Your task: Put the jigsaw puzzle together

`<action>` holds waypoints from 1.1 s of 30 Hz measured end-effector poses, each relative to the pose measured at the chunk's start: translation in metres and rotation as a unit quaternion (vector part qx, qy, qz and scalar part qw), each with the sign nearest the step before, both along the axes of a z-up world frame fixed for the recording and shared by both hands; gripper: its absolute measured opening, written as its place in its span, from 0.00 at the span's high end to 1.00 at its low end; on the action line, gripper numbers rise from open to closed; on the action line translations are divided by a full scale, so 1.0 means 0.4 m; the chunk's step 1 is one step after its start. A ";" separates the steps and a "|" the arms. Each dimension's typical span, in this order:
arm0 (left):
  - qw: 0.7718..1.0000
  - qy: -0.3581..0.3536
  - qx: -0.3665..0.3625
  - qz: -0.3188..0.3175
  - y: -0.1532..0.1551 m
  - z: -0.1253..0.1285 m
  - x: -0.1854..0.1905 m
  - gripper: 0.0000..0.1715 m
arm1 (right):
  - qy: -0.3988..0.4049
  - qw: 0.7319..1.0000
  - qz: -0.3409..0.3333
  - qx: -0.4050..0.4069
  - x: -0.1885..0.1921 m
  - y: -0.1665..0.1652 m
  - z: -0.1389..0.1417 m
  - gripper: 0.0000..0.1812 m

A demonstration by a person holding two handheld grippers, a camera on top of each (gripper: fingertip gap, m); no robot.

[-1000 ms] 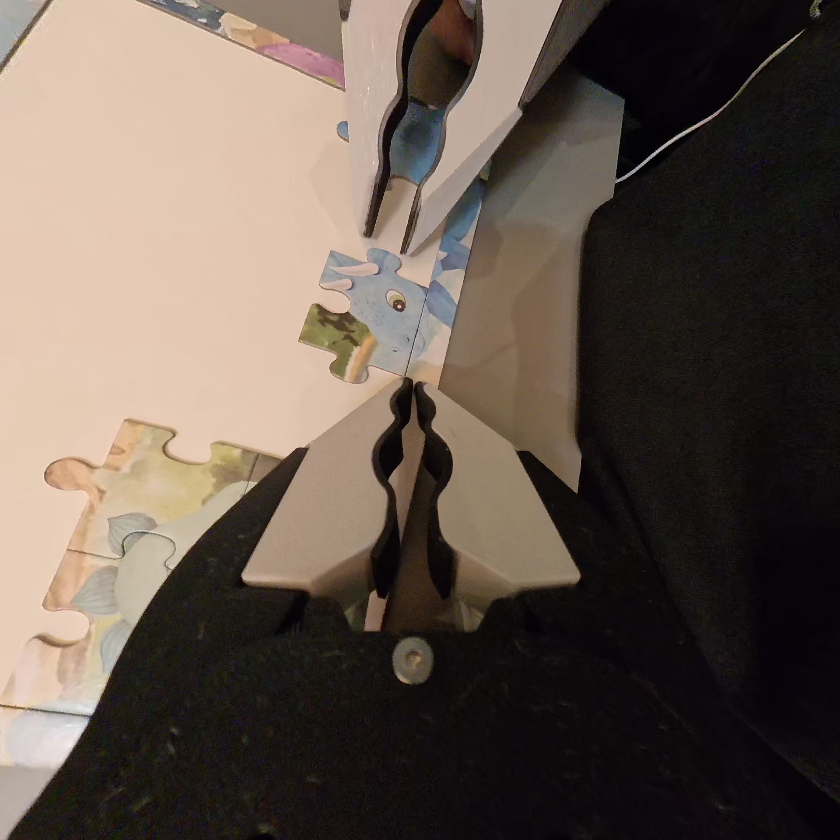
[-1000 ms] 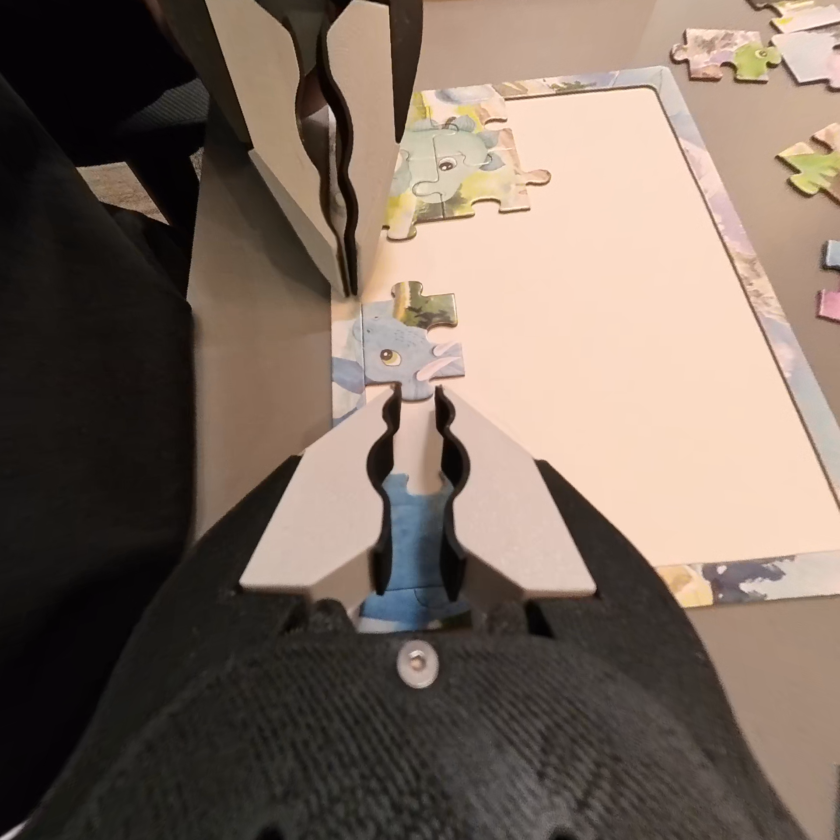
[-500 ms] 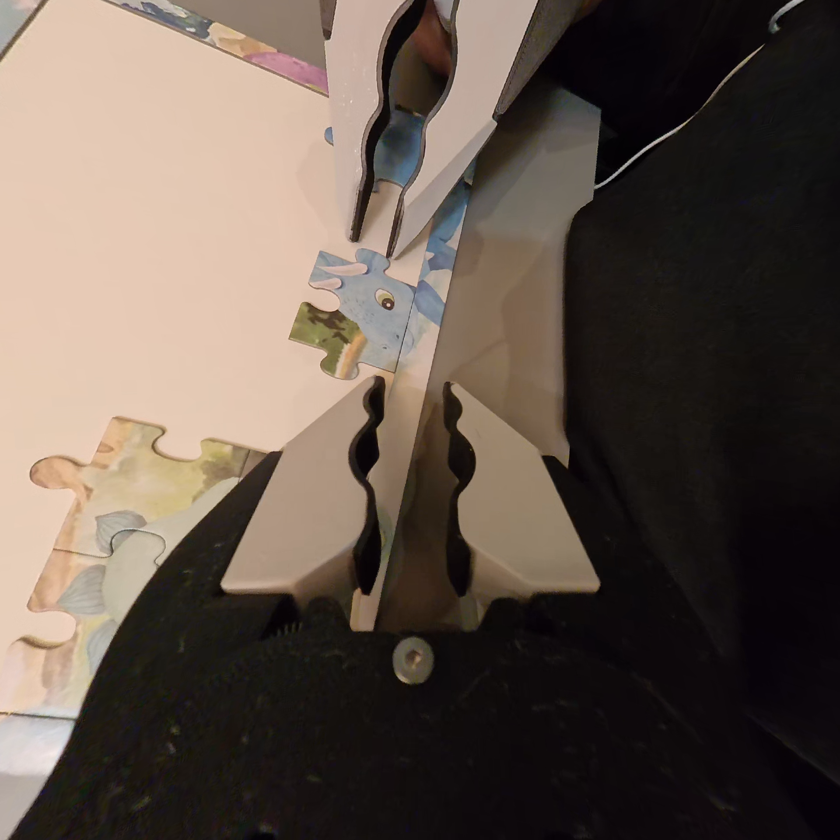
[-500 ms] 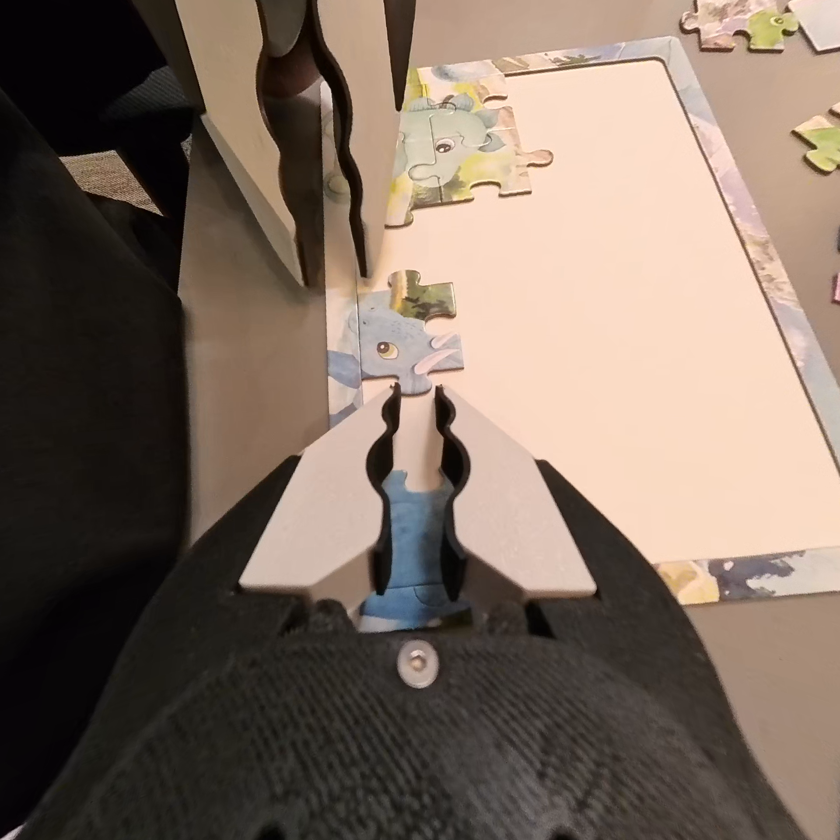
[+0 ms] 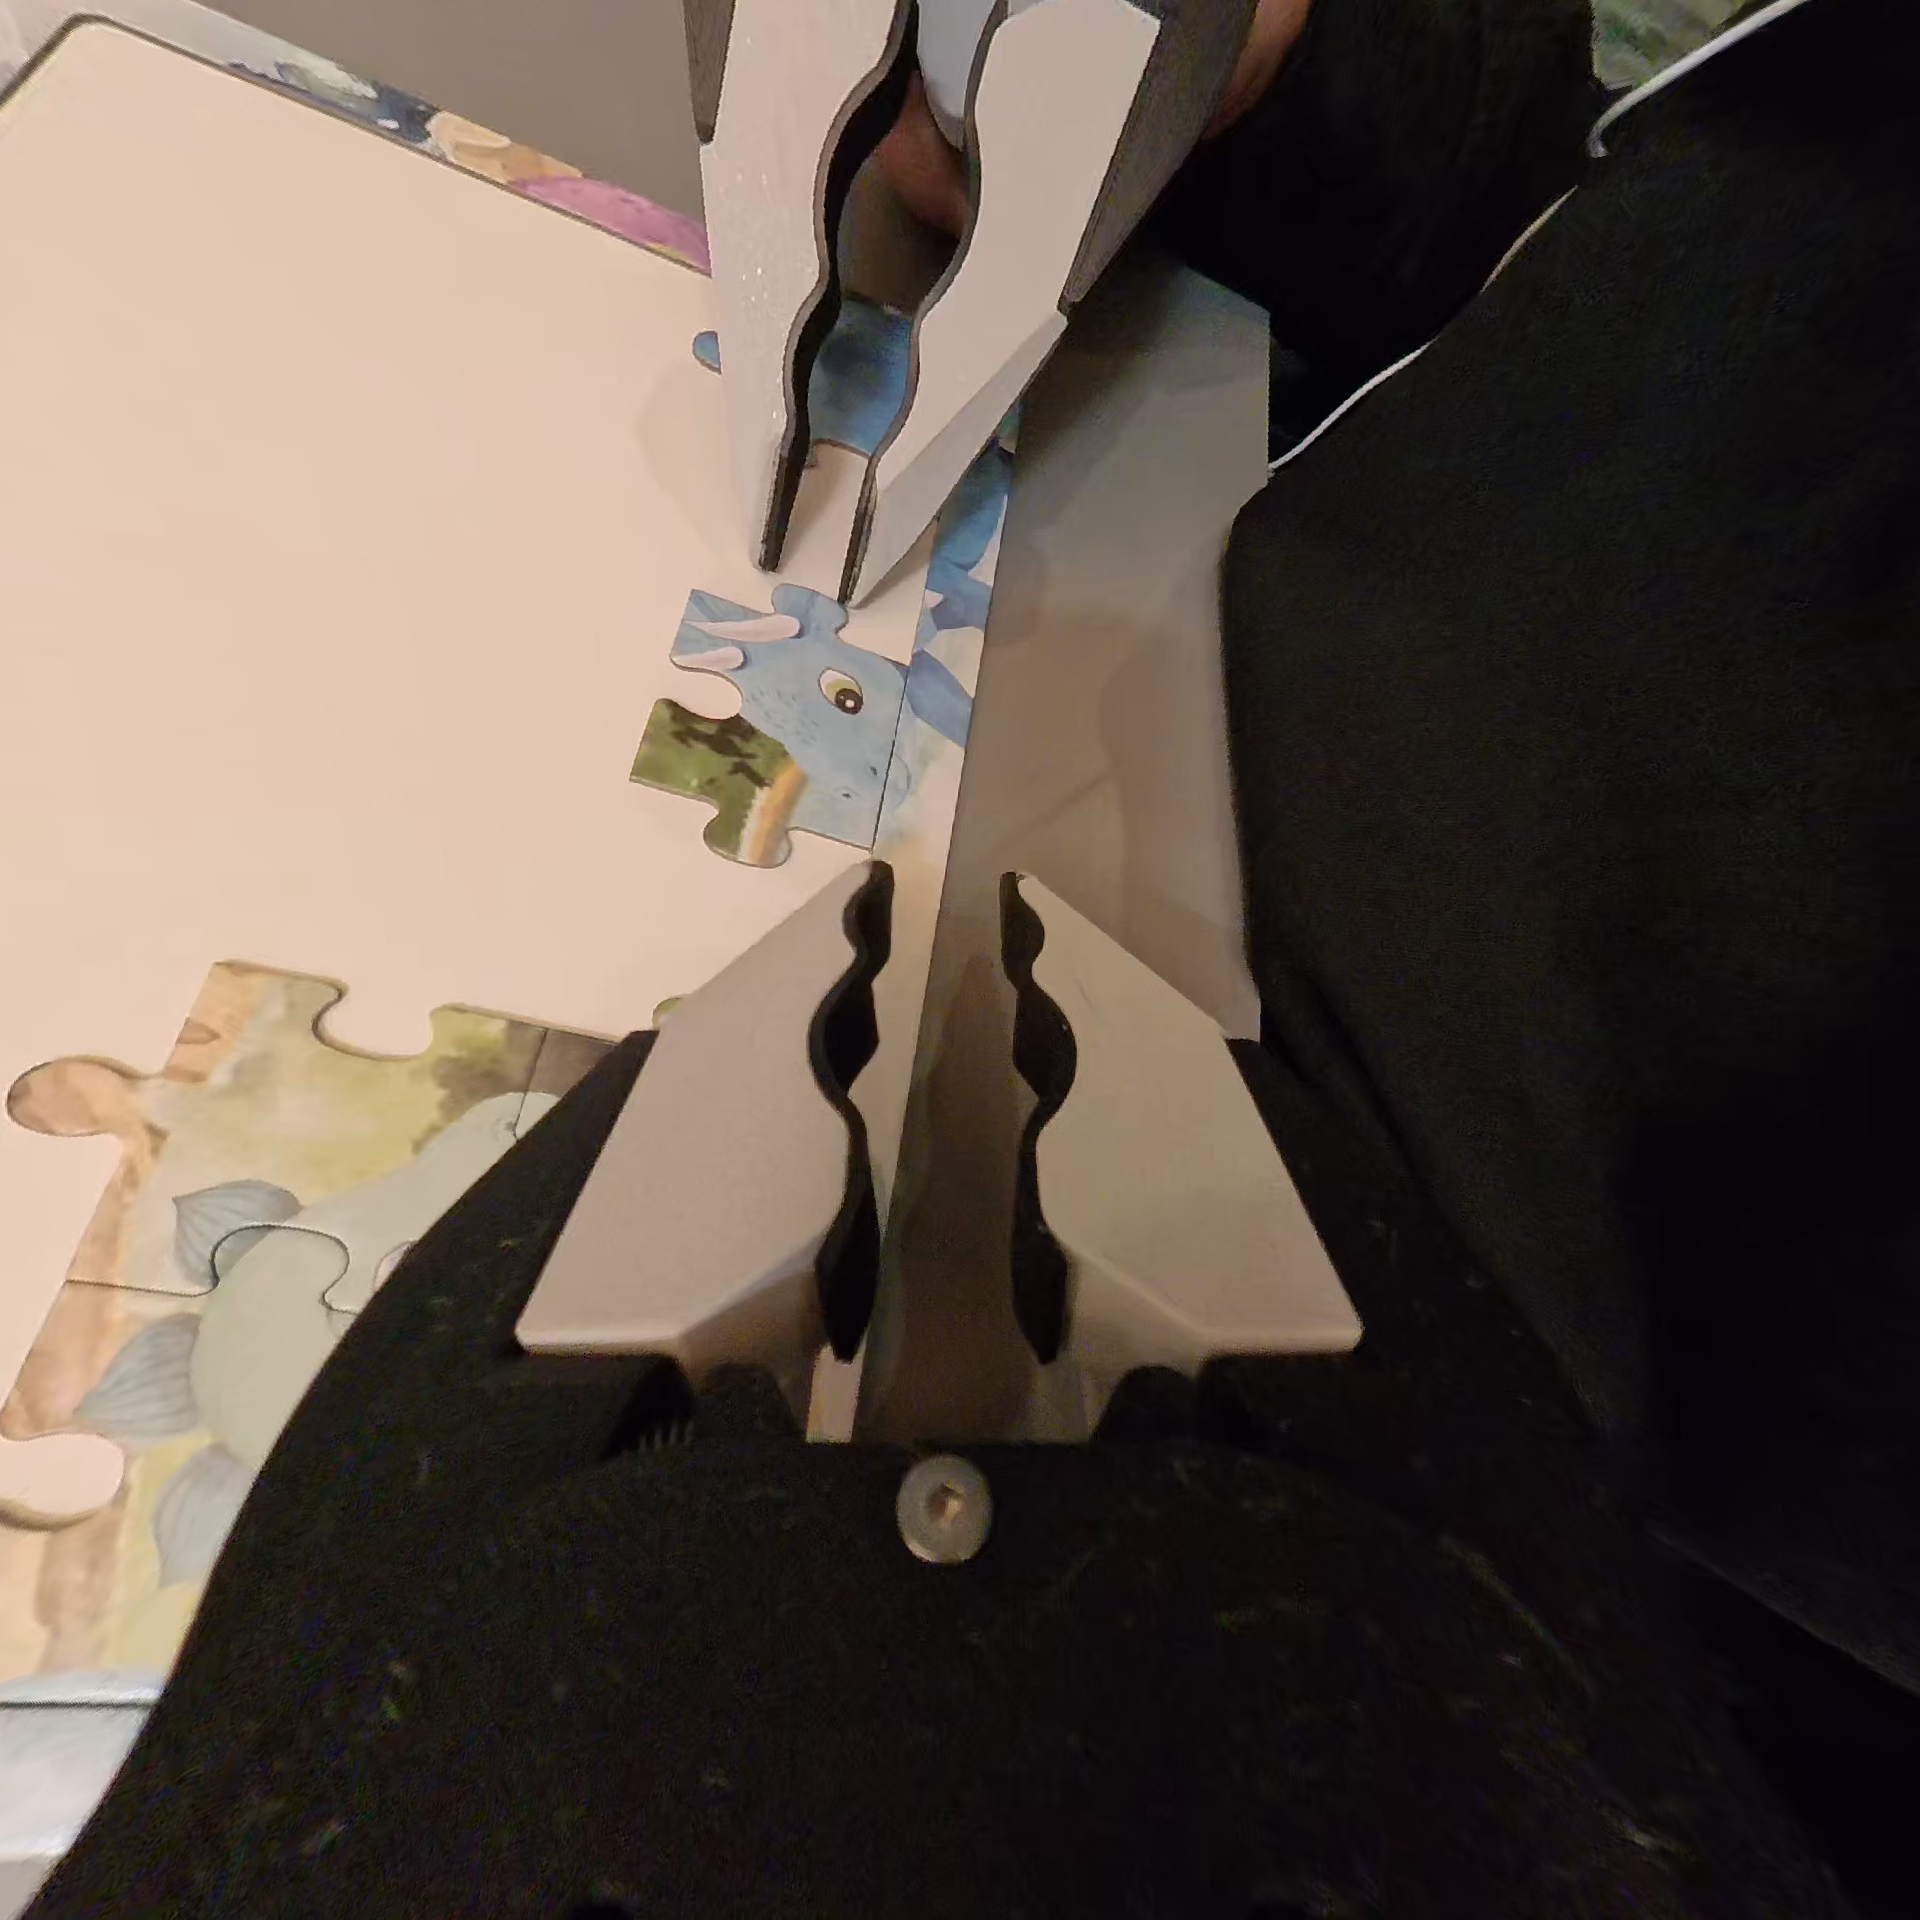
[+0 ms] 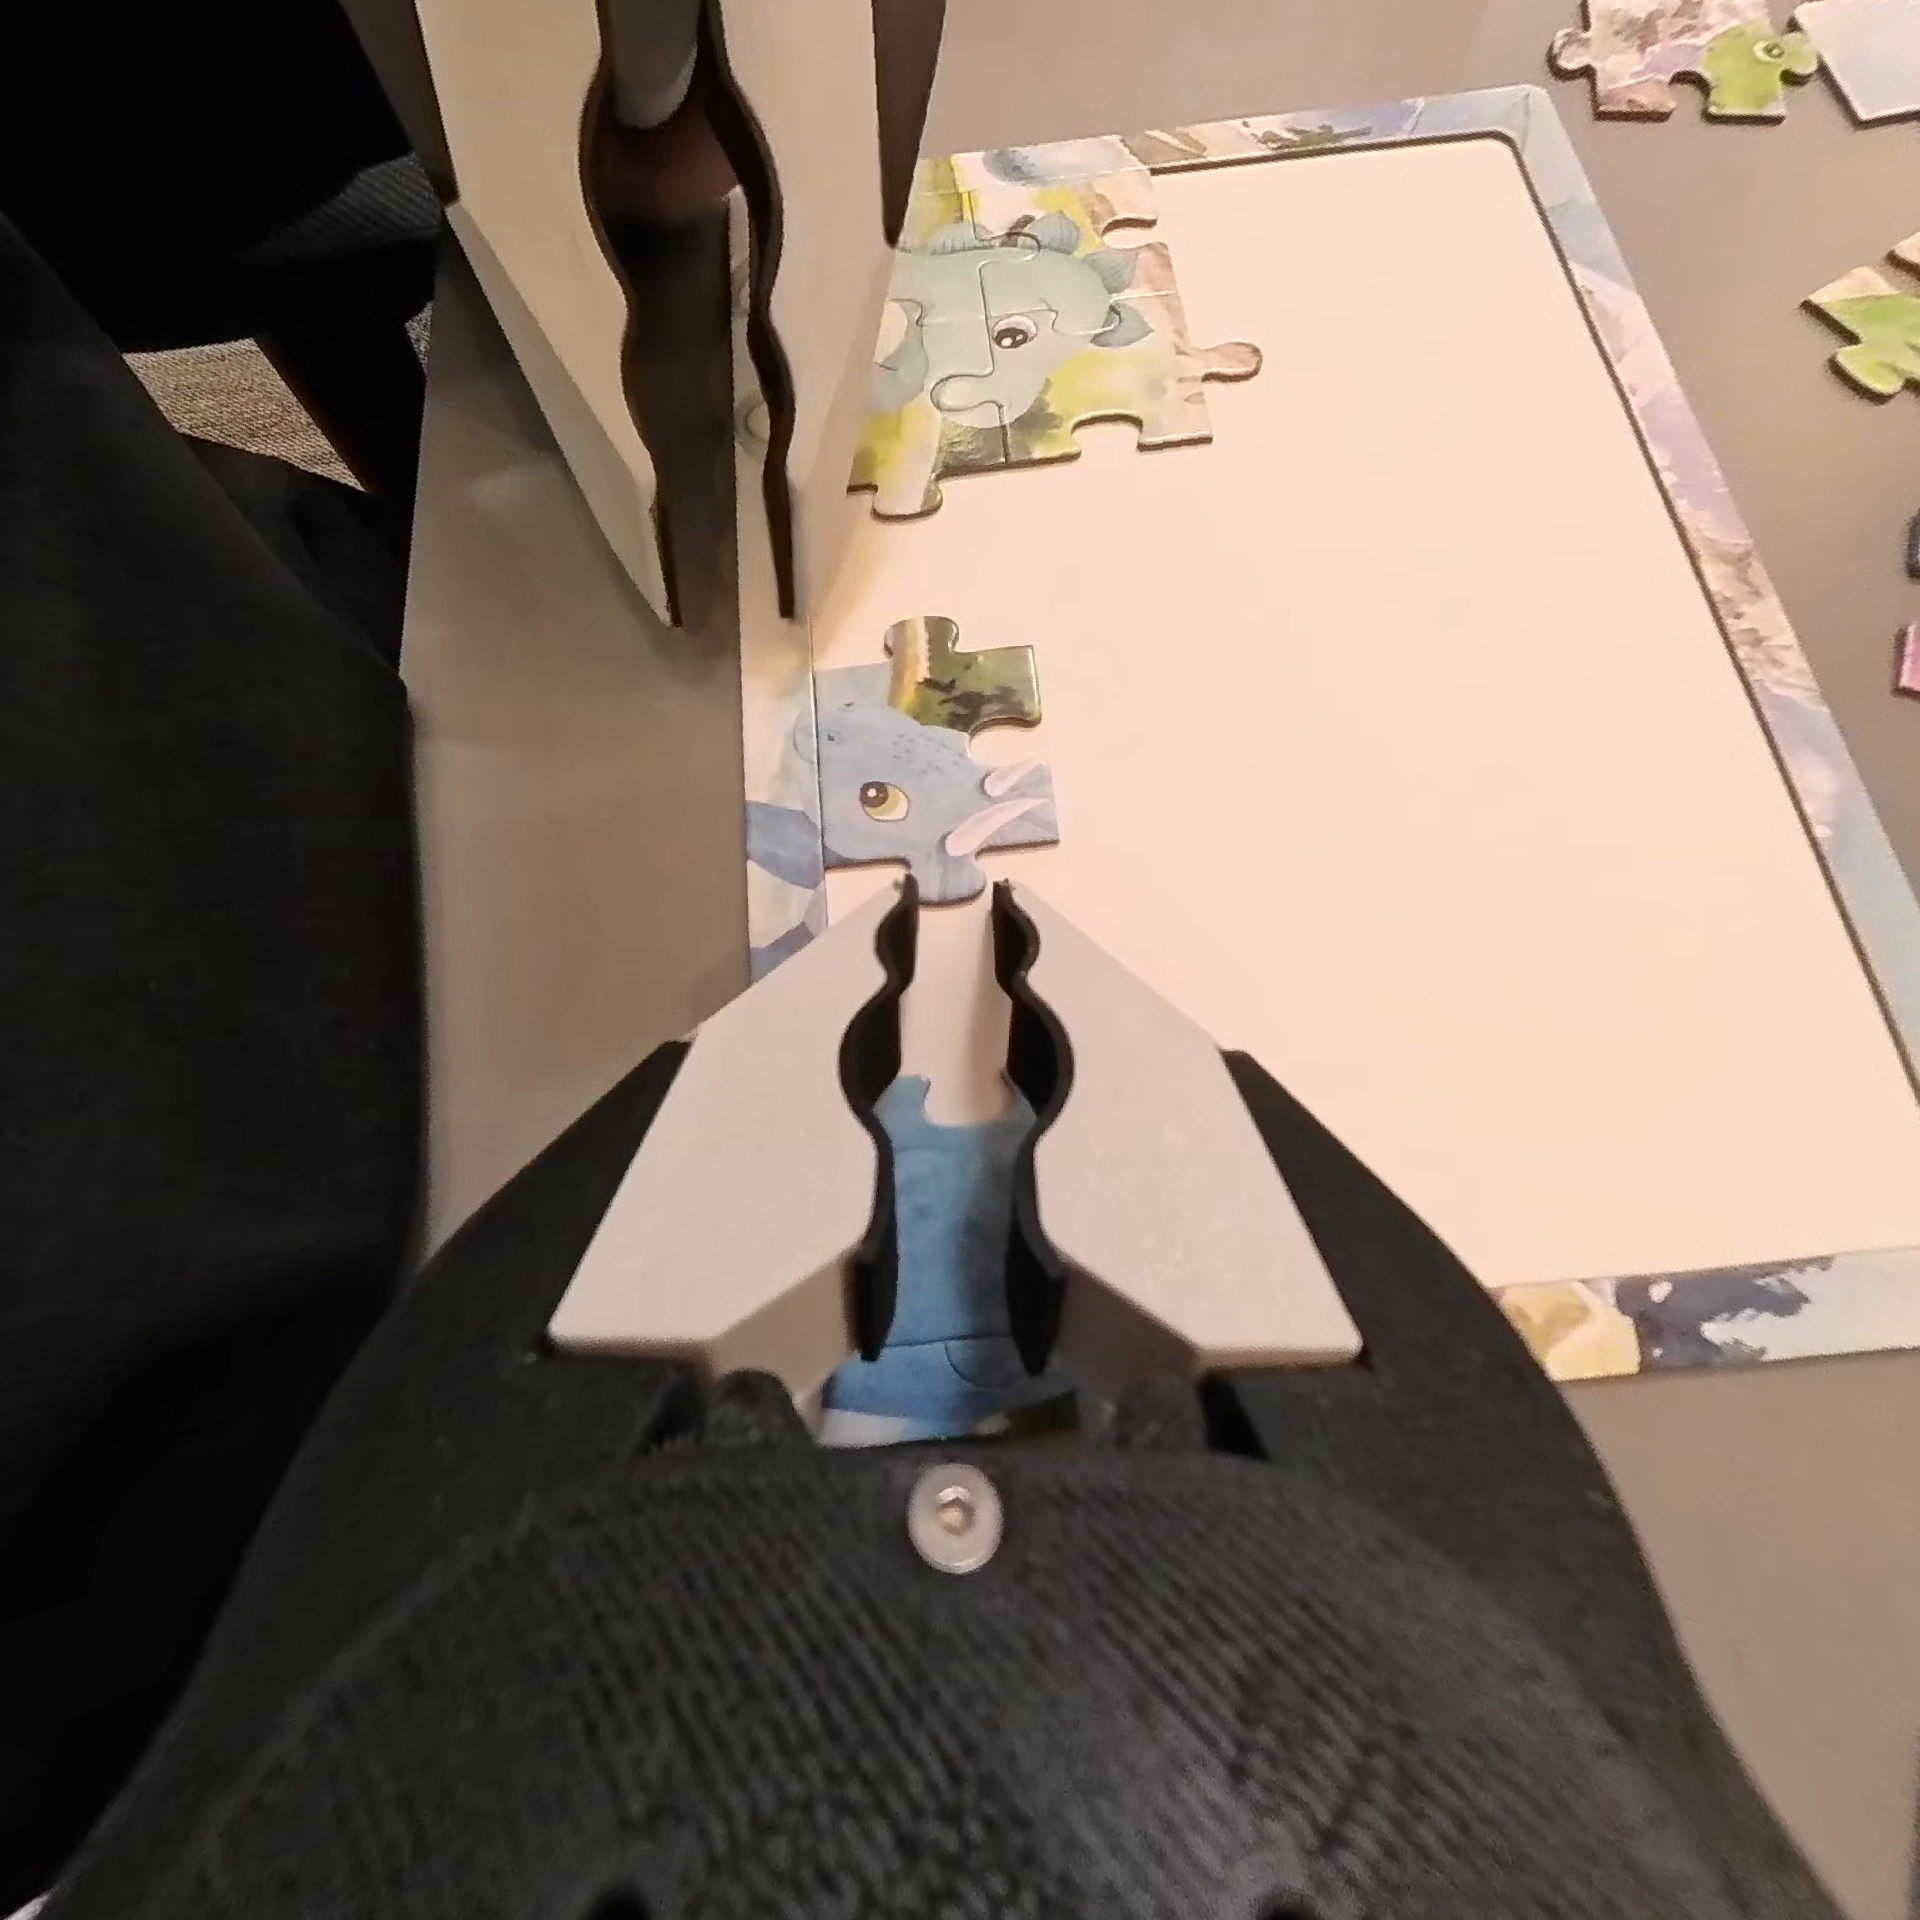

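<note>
The puzzle tray has a cream floor and a printed border. A blue dinosaur-head piece lies in it against the near border, also in the right wrist view. My left gripper is open and empty, straddling the tray's edge just short of that piece. My right gripper is narrowly open, tips at the head piece's knob. A blue body piece lies flat on the tray under its fingers. Several joined green-dinosaur pieces fill one corner.
Loose pieces lie on the grey table beyond the tray's far border, more at the right edge. A person's black clothing lines the table edge, with a white cable. Each gripper shows opposite the other. My hands' fingertips stand some 7 centimeters from each other.
My left gripper has gone from shut to open, jaws spreading over the tray's edge. My right gripper keeps the same narrow gap and place over the blue body piece.
</note>
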State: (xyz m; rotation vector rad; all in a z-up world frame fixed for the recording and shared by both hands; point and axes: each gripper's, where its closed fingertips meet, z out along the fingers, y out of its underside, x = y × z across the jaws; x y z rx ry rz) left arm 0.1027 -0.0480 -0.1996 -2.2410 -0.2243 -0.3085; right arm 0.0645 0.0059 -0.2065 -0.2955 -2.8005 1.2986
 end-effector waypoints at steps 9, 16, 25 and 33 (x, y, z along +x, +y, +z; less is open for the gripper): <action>1.000 -0.001 -0.018 -0.006 0.005 -0.014 0.010 0.92 | 0.000 1.000 0.001 0.000 0.002 -0.003 0.000 0.94; 1.000 0.018 -0.003 0.001 0.010 0.001 -0.002 0.90 | -0.001 1.000 0.006 -0.007 0.006 -0.003 0.005 0.94; 0.992 0.107 0.013 0.068 0.028 0.022 -0.077 0.56 | -0.016 0.997 0.048 -0.056 0.048 -0.027 0.043 0.70; 0.989 0.138 -0.051 0.024 0.021 -0.028 -0.041 0.55 | 0.007 0.999 0.036 0.003 0.041 -0.030 -0.003 0.69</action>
